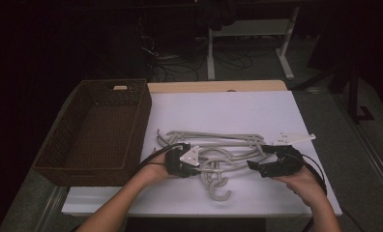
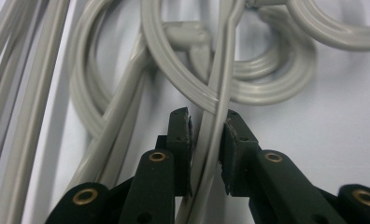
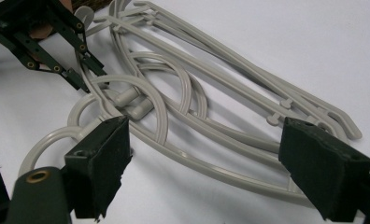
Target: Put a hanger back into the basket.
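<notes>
Sitting at nine o'clock on the white table [image 1: 238, 108], a dark woven basket [image 1: 131, 104] stands empty. Just right of it, near the table's six o'clock edge, the left gripper [image 1: 195, 163] is clenched on one thin bar of a tangled pile of grey plastic hangers [image 1: 213, 145]; the left gripper view shows its jaws pinching that bar [image 2: 210, 140] between them, with hooks looped across it just beyond. Further right, at about four o'clock, the right gripper [image 1: 254, 165] is spread wide, its pads [image 3: 103, 163] astride the pile and touching nothing. The likely trouble: because the hooks interlock, lifting one hanger could drag the others along or twist the thin bar out of the pinch.
</notes>
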The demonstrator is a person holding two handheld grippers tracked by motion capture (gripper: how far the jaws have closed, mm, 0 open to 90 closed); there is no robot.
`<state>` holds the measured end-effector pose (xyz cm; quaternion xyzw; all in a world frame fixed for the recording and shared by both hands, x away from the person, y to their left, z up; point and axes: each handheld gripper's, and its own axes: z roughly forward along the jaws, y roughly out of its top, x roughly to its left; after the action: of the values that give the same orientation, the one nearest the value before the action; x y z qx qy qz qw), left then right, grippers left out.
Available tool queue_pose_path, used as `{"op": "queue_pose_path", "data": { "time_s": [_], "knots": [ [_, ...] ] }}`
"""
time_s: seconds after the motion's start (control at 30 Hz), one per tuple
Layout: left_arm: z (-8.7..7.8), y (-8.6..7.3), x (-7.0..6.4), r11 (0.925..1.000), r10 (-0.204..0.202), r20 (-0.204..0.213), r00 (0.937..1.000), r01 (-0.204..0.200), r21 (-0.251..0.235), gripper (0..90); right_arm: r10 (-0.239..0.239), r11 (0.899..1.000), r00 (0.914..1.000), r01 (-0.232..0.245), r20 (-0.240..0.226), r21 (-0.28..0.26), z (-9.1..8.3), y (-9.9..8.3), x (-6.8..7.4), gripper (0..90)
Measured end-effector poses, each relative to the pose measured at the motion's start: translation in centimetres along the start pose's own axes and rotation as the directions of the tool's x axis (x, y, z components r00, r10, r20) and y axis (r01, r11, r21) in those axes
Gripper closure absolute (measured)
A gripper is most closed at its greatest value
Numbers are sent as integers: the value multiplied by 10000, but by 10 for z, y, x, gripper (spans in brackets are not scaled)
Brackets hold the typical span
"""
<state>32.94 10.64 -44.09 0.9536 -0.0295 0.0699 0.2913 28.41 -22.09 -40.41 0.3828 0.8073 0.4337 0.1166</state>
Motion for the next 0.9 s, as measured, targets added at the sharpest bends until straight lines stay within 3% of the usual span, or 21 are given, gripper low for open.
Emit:
{"op": "queue_pose_path", "data": {
  "time_s": [0.27,0.47,0.7,0.9],
  "knots": [
    [-10,6,-10,9967,748,-130,9971,-752,-315,803,-52,9997,10000,53,47,-232,-6,3,1,162],
    [-20,8,-13,9915,983,-382,9944,-1011,-822,816,-76,9992,10000,78,62,-391,-8,6,1,161],
    [-34,8,-9,9841,609,-535,9967,-689,-1639,824,-57,9973,9999,67,135,-738,-13,10,1,162],
    [-39,6,-5,9825,181,-540,9984,-278,-1840,825,-60,9955,9997,82,227,-946,-17,12,0,161]
  ]
}}
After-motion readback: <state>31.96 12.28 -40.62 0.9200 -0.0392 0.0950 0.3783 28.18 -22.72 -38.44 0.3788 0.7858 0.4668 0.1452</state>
